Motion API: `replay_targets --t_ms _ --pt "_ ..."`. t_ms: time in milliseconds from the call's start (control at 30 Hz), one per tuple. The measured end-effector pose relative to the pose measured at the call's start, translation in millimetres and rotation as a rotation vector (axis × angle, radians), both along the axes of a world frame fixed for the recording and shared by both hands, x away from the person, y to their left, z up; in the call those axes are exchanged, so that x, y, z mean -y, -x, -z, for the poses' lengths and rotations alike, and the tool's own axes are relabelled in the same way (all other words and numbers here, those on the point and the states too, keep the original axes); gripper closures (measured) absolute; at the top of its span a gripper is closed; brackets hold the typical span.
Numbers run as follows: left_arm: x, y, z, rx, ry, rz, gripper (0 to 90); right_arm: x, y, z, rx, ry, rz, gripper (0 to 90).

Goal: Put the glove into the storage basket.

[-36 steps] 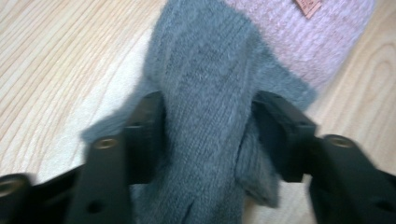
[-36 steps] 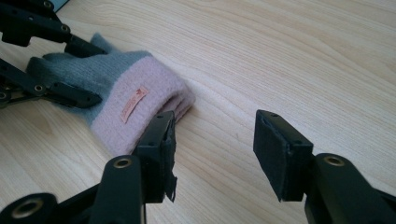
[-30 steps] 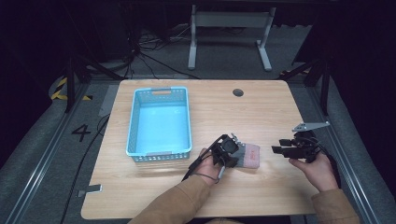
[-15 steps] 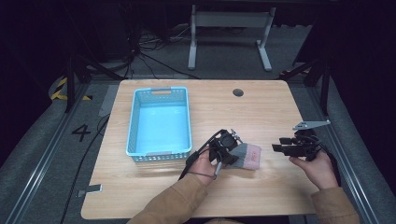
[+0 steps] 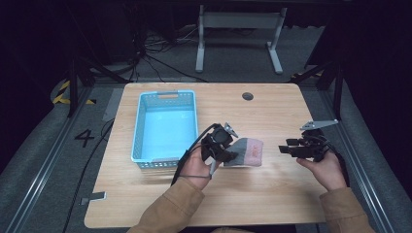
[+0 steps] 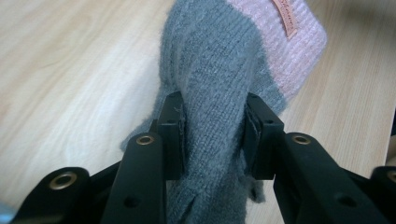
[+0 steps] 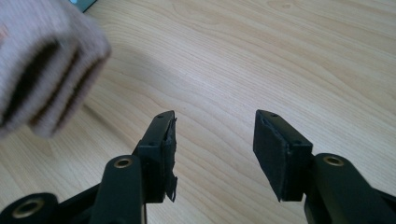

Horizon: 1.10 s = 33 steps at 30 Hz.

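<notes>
Wooden table (image 5: 272,204); left hand (image 5: 197,165) raised

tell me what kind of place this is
Probably a lab or studio set up for recording: a lone wooden table on grey carpet, dark surroundings, loose cables and a metal stand behind, and a floor marked 4.

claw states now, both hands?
Left claw: closed on the grey-and-pink knitted glove.
Right claw: open, nothing between its jaws, over the table.
</notes>
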<state>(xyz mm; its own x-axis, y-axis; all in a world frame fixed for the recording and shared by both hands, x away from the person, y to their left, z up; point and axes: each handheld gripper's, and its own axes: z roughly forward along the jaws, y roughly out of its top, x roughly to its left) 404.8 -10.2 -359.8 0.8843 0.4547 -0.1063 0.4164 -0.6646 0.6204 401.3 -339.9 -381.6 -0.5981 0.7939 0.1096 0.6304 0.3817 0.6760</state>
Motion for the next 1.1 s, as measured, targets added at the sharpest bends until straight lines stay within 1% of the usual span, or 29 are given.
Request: replay_targets --t_ms 200,367,567,667,733,767,800,867,967,1100 --pt "-24.8 -6.9 -12.6 0.011 0.008 -0.032 64.8 -8.3 -7.7 -0.4 0.001 -0.004 -0.022 49.5" --pt "-48.6 -12.1 -20.3 0.018 0.02 -0.08 64.7 -14.3 -12.5 -1.3 0.003 -0.006 -0.04 49.5" --pt "-75.2 -18.3 -29.9 0.03 0.017 -0.119 64.6 -19.1 -16.0 0.1 -0.002 -0.007 -0.05 49.5" --pt "-86.3 -22.2 -32.6 0.032 0.021 -0.13 64.6 -18.9 -15.9 0.6 -0.006 -0.004 -0.048 49.5" --pt "-93.4 -24.4 -34.5 0.034 0.016 -0.14 64.6 -18.1 -15.3 0.9 -0.004 -0.003 -0.047 49.5" --pt "-93.4 -24.4 -34.5 0.034 0.016 -0.14 64.6 -17.6 -14.9 0.9 -0.006 -0.002 -0.046 49.5" --pt "-100.7 -26.7 -35.9 0.036 0.023 -0.153 64.5 -17.0 -14.5 1.0 -0.006 -0.004 -0.042 49.5" --pt "-108.0 -29.2 -37.4 0.045 0.019 -0.164 64.5 -15.5 -13.5 1.3 -0.008 -0.004 -0.039 49.4" --pt "-117.2 -33.3 -38.6 0.045 0.015 -0.174 64.5 -13.6 -11.9 2.1 -0.009 -0.003 -0.032 49.4" --pt "-130.7 -40.3 -39.2 0.041 0.016 -0.203 64.4 -10.8 -9.5 2.9 -0.011 -0.002 -0.024 49.4"
